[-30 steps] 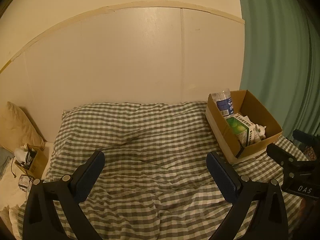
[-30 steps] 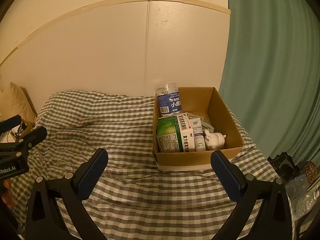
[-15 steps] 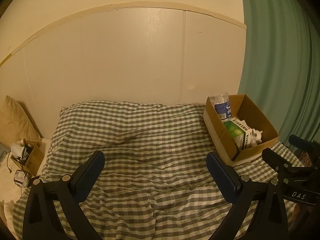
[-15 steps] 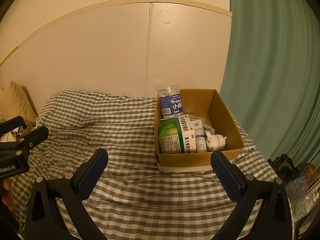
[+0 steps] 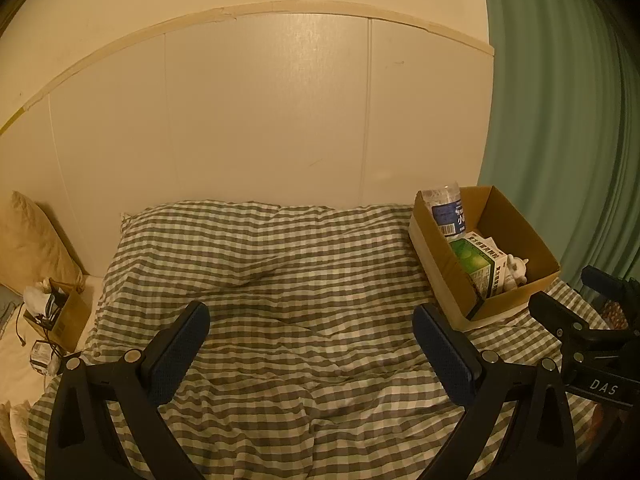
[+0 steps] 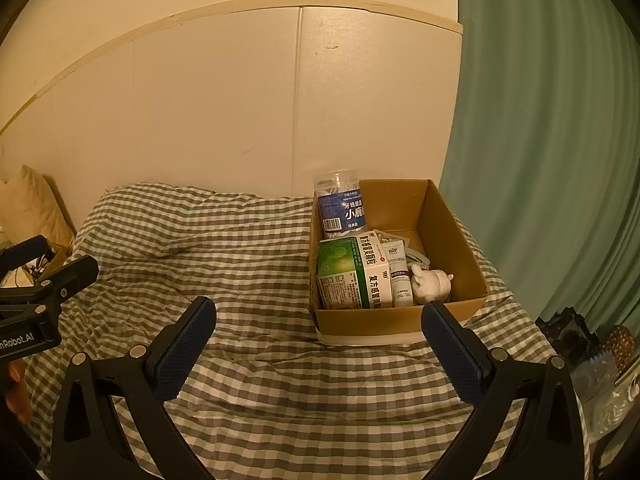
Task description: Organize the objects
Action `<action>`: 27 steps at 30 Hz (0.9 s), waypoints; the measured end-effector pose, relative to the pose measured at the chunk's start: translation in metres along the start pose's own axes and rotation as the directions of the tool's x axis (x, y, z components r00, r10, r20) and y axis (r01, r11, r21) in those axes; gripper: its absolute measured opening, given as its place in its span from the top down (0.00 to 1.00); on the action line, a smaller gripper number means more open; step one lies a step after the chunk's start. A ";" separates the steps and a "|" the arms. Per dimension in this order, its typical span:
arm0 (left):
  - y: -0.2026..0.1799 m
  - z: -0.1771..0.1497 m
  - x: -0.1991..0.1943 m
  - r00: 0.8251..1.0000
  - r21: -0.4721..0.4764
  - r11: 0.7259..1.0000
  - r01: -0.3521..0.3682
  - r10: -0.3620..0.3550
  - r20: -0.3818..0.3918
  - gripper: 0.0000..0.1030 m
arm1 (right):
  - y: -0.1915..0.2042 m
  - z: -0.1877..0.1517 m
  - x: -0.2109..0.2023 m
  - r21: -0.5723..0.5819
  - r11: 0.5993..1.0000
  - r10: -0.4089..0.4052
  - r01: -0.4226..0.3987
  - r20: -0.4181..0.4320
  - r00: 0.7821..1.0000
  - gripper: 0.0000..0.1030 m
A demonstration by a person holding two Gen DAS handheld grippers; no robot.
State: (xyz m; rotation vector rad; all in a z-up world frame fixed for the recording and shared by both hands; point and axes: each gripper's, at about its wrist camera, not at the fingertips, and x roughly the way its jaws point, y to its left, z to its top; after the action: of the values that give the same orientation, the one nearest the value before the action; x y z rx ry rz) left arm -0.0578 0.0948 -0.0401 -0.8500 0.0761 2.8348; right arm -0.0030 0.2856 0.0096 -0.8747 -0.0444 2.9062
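A brown cardboard box (image 6: 448, 312) sits on the right side of a green-checked bed cover (image 6: 224, 264); it also shows in the left wrist view (image 5: 436, 268). Inside it are a clear jar with a blue label (image 6: 342, 210), a green-and-white medicine carton (image 6: 354, 274), a white tube (image 6: 400, 276) and a small white figurine (image 6: 432, 284). My right gripper (image 6: 318, 344) is open and empty, held above the cover in front of the box. My left gripper (image 5: 312, 350) is open and empty over the middle of the cover.
A white panelled wall (image 5: 280, 112) stands behind the bed and a green curtain (image 6: 540, 160) hangs at the right. A beige pillow (image 5: 28, 240) and a small cluttered box (image 5: 60, 316) lie at the left. Dark bags (image 6: 580, 340) sit by the right edge.
Both grippers have drawn back and risen slightly, so the bed and box look smaller and lower. Both stay open and empty.
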 end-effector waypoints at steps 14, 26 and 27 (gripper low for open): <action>-0.002 -0.002 0.000 1.000 0.017 1.000 -0.005 0.005 -0.006 0.00 | 0.002 -0.002 0.001 -0.010 1.000 0.002 -0.002 0.000 1.000 0.00; -0.002 -0.001 -0.002 1.000 0.016 1.000 0.001 -0.001 0.002 0.00 | 0.003 -0.002 0.000 -0.013 1.000 0.001 -0.001 0.004 1.000 0.00; -0.002 -0.001 -0.001 1.000 0.014 1.000 0.002 -0.002 0.000 0.00 | 0.003 -0.002 0.000 -0.011 1.000 0.002 -0.002 0.003 1.000 0.00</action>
State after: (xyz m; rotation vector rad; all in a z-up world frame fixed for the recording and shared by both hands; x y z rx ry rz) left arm -0.0556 0.0962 -0.0406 -0.8471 0.0955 2.8289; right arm -0.0024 0.2822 0.0080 -0.8723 -0.0602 2.9115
